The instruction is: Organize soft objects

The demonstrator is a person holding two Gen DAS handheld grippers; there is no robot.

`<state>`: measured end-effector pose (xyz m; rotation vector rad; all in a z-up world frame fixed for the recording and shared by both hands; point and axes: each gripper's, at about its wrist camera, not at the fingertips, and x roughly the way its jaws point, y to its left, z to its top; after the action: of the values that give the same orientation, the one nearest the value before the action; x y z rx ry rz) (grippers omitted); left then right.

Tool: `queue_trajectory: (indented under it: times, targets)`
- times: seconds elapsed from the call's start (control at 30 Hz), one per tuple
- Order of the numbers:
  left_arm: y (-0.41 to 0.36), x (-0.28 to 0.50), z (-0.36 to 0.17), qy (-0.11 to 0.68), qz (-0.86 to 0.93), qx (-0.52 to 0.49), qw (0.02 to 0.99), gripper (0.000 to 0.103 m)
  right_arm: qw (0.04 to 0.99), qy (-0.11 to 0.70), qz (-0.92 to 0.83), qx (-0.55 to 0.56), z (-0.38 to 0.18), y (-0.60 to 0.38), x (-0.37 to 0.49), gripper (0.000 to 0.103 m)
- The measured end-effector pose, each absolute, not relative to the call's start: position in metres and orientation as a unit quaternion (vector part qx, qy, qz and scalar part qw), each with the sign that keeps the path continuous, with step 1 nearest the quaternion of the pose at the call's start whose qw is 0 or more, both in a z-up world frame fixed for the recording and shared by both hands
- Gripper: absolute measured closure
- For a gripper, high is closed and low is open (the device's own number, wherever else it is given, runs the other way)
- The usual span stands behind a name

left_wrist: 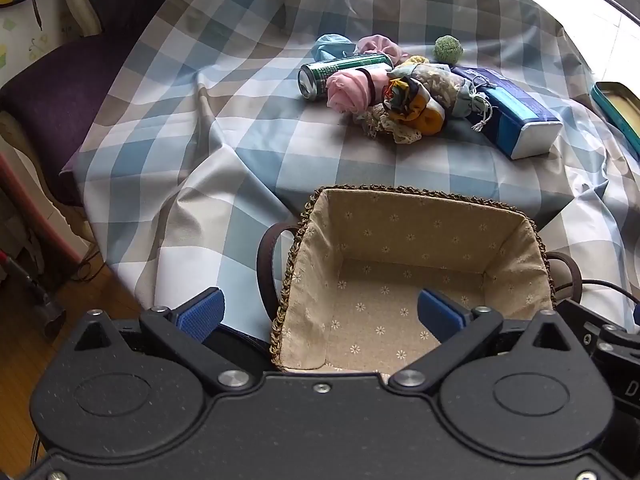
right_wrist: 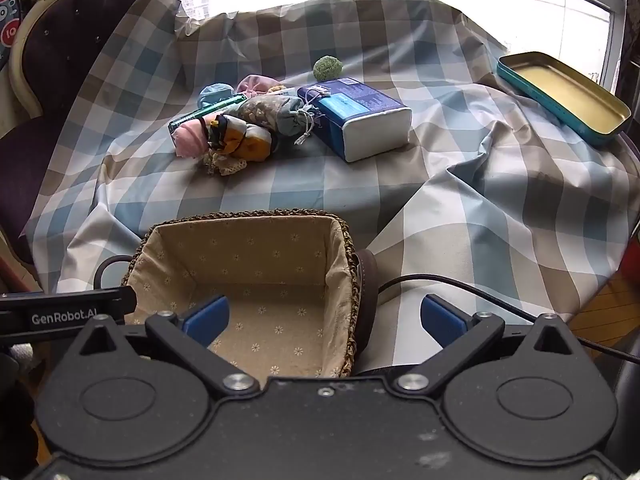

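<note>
Both grippers hang low at the near edge of the basket (left_wrist: 404, 280), which serves as landmark. Left gripper (left_wrist: 320, 314): jaws spread wide, nothing between the pads, one pad over the basket's lined floor, the other outside its left wall. Right gripper (right_wrist: 324, 316): likewise spread and empty, straddling the basket's right wall. Basket holds nothing yet; lining bare. Beyond the basket's far rim, well apart across the checked tablecloth (right_wrist: 460, 184), lies the heap of soft objects: pink cloth roll (left_wrist: 352, 90) nearest, yellow patterned bundle (left_wrist: 416, 104) touching it, drawstring pouch (right_wrist: 276, 114) just behind, green pompom (left_wrist: 447, 49) farthest back. Mixed in are hard things: a green can (left_wrist: 340, 74) against the pink roll and a blue-and-white box (right_wrist: 360, 120) beside the pouch; a tin tray (right_wrist: 560, 96) sits far right. Judgement: first pick not begun. Best to reach over the far rim, take the pink roll across its middle, and avoid nudging the can.
</note>
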<state>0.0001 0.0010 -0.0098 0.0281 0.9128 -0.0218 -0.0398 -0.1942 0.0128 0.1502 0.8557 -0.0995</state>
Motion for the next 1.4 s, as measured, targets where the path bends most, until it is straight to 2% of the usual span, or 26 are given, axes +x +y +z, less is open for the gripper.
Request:
queue_trajectory:
  times: [1.4]
  targets:
    - [-0.0051,0.0034,-0.0096,0.451,-0.006,0.026,0.892,0.003,0.901,0.423,-0.04,0.084,0.0099,-0.196,-0.0368,0.001]
